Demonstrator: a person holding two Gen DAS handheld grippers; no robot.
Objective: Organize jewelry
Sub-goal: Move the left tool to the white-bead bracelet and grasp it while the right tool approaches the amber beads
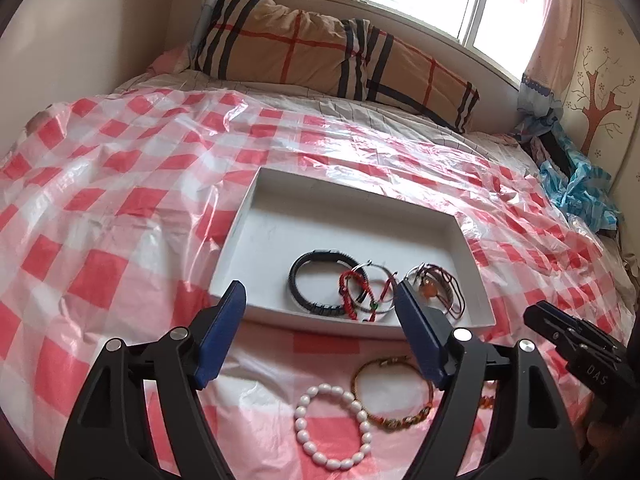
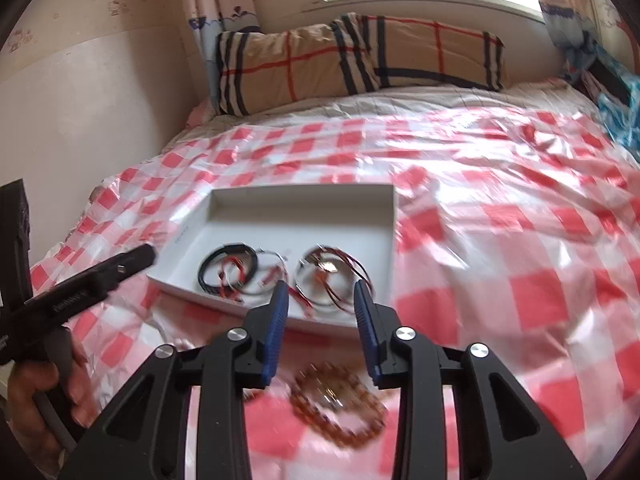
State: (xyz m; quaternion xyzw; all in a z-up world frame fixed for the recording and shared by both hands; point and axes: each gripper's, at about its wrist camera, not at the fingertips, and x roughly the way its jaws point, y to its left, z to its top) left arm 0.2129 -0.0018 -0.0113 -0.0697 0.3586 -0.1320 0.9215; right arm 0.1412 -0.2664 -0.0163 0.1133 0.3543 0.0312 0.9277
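A white tray lies on the red-checked plastic sheet and holds a black braided bracelet, a red woven bracelet and dark cord bracelets with an orange bead. In front of the tray, on the sheet, lie a white bead bracelet and a gold-brown bracelet. My left gripper hovers above them, open wide and empty. In the right wrist view, my right gripper is open and empty over the tray's near edge. A blurred amber bead bracelet lies below it.
The checked sheet covers a bed. A plaid pillow lies at its head under a window. Crumpled blue cloth sits at the right edge, and a wall runs along the left. A hand holds the left gripper's handle.
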